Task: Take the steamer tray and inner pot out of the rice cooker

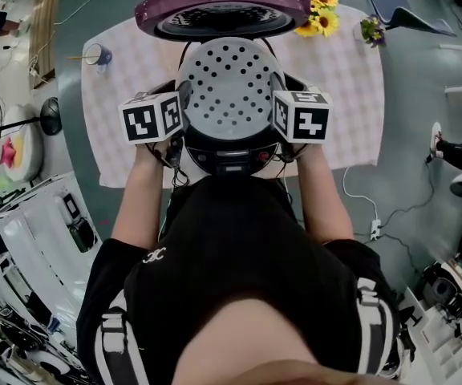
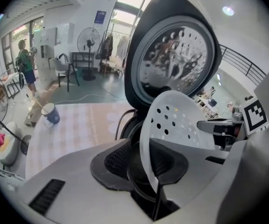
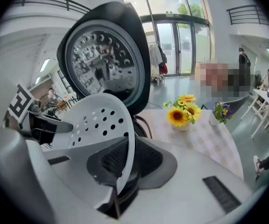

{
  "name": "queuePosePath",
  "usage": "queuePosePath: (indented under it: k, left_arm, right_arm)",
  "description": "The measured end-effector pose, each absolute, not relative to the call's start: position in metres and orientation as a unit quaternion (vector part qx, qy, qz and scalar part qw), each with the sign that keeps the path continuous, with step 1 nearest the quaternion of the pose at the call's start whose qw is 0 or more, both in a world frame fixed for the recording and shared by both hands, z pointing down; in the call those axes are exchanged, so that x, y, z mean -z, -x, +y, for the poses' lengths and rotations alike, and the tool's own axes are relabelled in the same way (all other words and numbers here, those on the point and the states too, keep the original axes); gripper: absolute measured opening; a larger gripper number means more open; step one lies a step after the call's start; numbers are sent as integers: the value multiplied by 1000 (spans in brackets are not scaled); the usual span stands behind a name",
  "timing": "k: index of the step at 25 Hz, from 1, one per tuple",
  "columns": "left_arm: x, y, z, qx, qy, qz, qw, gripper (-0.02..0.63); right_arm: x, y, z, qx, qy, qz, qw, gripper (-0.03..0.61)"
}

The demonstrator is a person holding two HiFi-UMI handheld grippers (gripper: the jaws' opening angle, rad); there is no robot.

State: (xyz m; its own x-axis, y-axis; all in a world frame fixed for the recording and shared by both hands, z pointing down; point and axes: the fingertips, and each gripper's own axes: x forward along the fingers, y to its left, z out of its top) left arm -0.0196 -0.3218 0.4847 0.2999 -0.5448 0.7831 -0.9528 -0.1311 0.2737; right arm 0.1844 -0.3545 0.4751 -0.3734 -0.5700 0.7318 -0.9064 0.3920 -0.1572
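The white perforated steamer tray [image 1: 227, 87] hangs just above the black rice cooker [image 1: 231, 157], whose purple lid [image 1: 223, 6] stands open behind it. My left gripper [image 1: 184, 112] is shut on the tray's left rim and my right gripper [image 1: 277, 112] on its right rim. In the left gripper view the thin rim of the tray [image 2: 176, 125] is pinched between the dark pads of the gripper [image 2: 149, 160]. The right gripper view shows the same: the tray [image 3: 97, 120] is clamped edge-on in that gripper [image 3: 124, 161]. The tray hides the inner pot from above.
The cooker stands on a checked cloth [image 1: 135, 62] over a table. A blue cup [image 1: 99, 54] sits at the back left, sunflowers [image 1: 319, 10] and a small purple flower pot [image 1: 370, 29] at the back right. A white cord [image 1: 359, 207] trails over the floor.
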Motion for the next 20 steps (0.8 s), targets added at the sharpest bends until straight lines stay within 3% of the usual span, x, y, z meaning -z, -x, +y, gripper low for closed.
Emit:
queuePosePath:
  k: [2,20]
  left_arm:
    - [-472,14,-320,-247,-722,-526,375,29]
    - [-415,3,-263,-169,-734,-588,295,31]
  right_arm:
    - [-461,-180,-352,-268,-470,-792,283,17]
    - [-416,-185,-317,-200,-421,-860,208,15]
